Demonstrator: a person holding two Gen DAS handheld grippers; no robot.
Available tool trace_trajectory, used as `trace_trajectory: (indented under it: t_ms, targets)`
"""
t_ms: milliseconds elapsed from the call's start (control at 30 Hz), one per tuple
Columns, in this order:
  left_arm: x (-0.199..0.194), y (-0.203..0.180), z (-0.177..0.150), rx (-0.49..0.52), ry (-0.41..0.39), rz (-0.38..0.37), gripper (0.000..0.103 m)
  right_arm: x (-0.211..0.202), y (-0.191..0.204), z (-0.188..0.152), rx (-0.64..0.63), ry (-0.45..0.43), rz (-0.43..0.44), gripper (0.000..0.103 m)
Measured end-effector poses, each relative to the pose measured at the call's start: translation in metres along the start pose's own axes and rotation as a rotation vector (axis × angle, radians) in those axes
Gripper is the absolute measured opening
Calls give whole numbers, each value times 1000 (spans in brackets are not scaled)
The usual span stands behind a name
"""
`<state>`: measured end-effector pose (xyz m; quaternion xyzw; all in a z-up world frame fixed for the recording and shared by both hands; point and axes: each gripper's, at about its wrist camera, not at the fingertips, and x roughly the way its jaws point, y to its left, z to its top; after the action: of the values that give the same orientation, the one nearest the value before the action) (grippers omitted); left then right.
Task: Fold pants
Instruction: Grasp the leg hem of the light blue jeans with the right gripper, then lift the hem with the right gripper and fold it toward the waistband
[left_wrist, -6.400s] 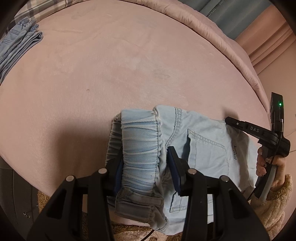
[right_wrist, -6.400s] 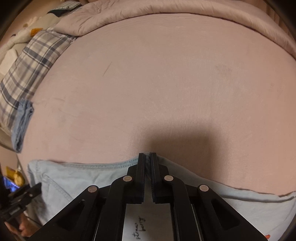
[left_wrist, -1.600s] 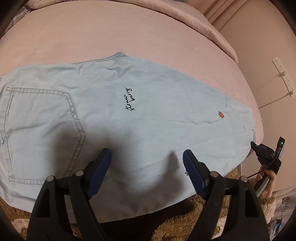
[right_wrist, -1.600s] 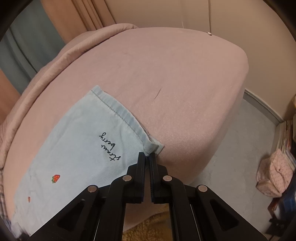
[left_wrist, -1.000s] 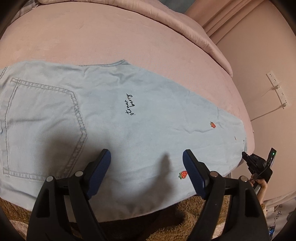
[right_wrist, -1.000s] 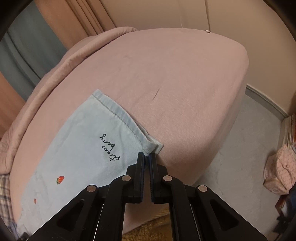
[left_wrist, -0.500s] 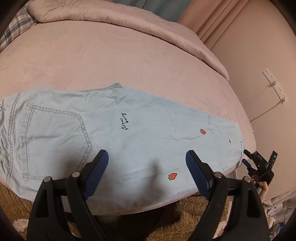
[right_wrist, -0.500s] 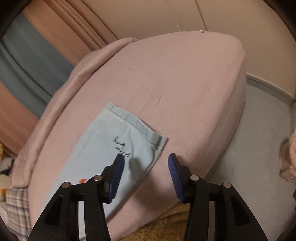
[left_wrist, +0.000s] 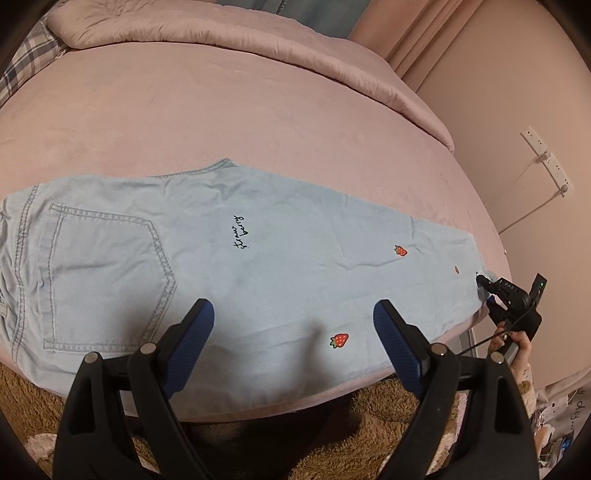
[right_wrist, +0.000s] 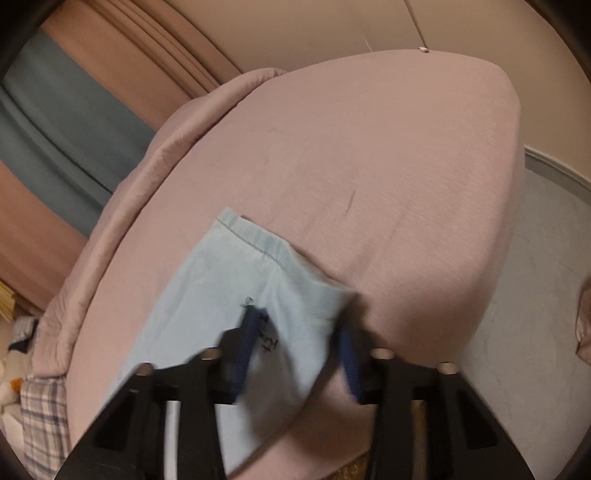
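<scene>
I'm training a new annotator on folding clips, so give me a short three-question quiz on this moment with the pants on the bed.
1. True or false: the left gripper is clamped on the pants.
2. Which end of the pants lies nearest the right gripper? A) the waistband B) the leg hem C) the back pocket
3. Fill in: the small red motifs on the leg are ____.

Key:
1. False; its jaws stand wide apart above the fabric.
2. B; the right gripper, also open, sits over the hem corner.
3. Strawberries.
</scene>
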<state>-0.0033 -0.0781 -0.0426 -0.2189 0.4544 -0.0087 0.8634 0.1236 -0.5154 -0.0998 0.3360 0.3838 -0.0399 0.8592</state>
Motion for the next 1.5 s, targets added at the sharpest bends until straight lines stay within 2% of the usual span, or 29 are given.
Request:
trace_trajectory:
  t_ms: [67, 100, 233, 467, 700, 933, 1100, 1300, 1500]
  targets:
    - [0, 1, 0, -4, 2, 1, 89, 3, -2, 1, 28, 11, 45, 12]
    - [0, 1, 0, -6, 2, 2, 89, 2, -1, 1, 32, 9, 53, 11]
    - [-2, 6, 1, -12, -1, 12, 89, -15, 17, 2, -14, -43, 59, 10]
    - [-5, 11, 1, -17, -13, 40, 89, -69, 84, -1, -179, -133, 204, 10]
    - [-9, 21, 1, -43, -25, 58, 89, -93, 151, -28, -341, -132, 320, 10]
    - [-15, 35, 2, -82, -41, 73, 89, -77, 205, -56, -487, -61, 386, 10]
    - [-17, 41, 4, -97, -45, 80, 89, -62, 231, -98, -592, 28, 395, 10]
    - [-18, 47, 3, -102, -38, 84, 89, -47, 249, -150, -681, 154, 398, 10]
    - [-12, 49, 4, -105, -23, 85, 89, -30, 255, -184, -728, 283, 372, 10]
